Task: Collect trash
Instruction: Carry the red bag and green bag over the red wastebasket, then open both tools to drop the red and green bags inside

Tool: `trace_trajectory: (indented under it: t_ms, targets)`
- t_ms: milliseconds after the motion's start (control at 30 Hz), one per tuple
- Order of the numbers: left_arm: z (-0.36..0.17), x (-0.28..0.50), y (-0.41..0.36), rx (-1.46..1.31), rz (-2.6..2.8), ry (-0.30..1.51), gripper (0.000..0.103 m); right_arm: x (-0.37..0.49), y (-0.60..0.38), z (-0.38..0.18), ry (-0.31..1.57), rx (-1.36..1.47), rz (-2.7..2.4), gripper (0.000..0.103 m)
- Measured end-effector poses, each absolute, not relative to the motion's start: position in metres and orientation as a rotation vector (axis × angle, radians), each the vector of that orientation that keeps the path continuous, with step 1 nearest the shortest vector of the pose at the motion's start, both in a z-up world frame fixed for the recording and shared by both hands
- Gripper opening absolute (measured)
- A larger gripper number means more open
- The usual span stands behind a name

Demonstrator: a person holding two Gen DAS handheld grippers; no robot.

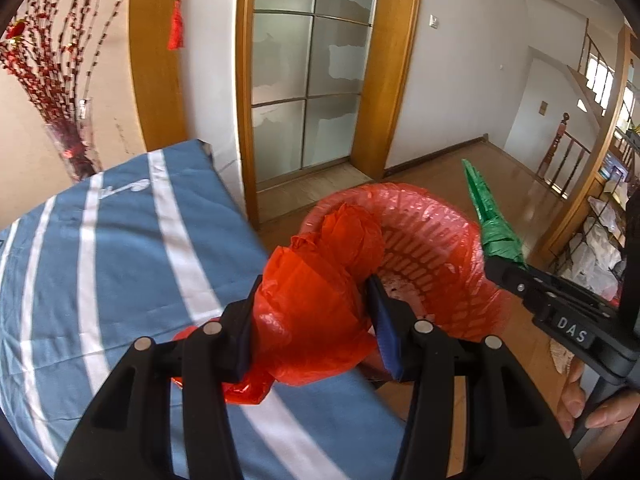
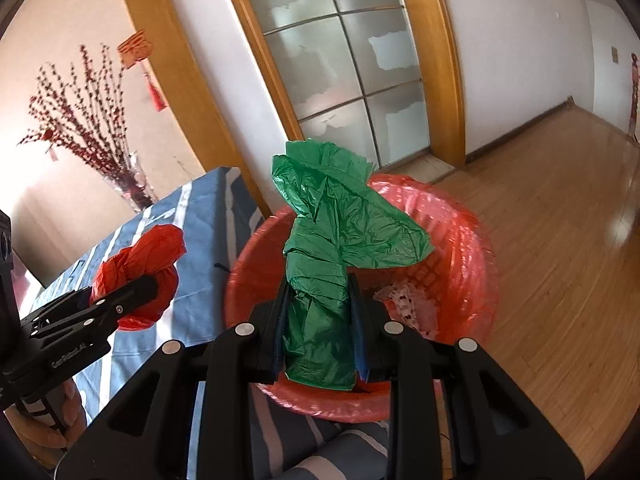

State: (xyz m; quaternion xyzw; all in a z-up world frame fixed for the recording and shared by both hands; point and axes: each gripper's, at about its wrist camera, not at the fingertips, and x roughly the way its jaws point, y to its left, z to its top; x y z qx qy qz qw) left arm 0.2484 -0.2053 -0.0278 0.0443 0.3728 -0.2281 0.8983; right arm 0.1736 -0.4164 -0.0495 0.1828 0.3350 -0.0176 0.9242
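1. Left gripper (image 1: pixel 312 320) clamped on a crumpled red plastic bag (image 1: pixel 320 280), pads pressing both sides of the bundle, held above the edge of the blue worktop with white stripes (image 1: pixel 120 260) and just beside the bin.
2. Right gripper (image 2: pixel 320 320) clamped on a crumpled green plastic bag (image 2: pixel 332 240), upper part of the bag fanning out above the fingers, held directly over the bin's mouth.
3. Round red lattice waste basket (image 2: pixel 472 248) lined with a thin red bin liner (image 1: pixel 448 216), standing on the wooden floor (image 2: pixel 560 240) close against the worktop's corner; some pale speckled scrap (image 2: pixel 408 304) lying inside.
4. From the left wrist view, green bag and right gripper visible at the right, above the basket's far rim.
5. From the right wrist view, red bag and left gripper visible at the left, over the striped cloth.
6. Behind: frosted glass door (image 1: pixel 312 72) in a wooden frame, glass vase with red-berried twigs (image 1: pixel 76 140) near the worktop's far corner, red hanging tassel (image 1: pixel 176 28) on the wall.
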Motion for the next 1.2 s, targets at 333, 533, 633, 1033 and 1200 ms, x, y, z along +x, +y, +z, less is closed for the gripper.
trace_trajectory:
  t_ms: [333,533,633,1033,1200]
  targets:
    - [-0.038,0.254,-0.243,0.130,-0.508,0.778,0.049,0.180,-0.437,-0.060,0.702,0.404,-0.064,0.027]
    - [-0.046,0.261,-0.259,0.120,-0.534,0.808,0.049,0.187,-0.444,-0.063,0.709,0.423,-0.068,0.027]
    - [-0.050,0.268,-0.262,0.093,-0.552,0.836,0.049,0.190,-0.447,-0.064,0.713,0.429,-0.068,0.028]
    - [-0.064,0.276,-0.267,0.035,-0.615,0.902,0.061,0.182,-0.455,-0.063,0.697,0.447,-0.098,0.048]
    - [-0.061,0.273,-0.264,0.049,-0.607,0.885,0.067,0.167,-0.460,-0.056,0.672,0.447,-0.138,0.051]
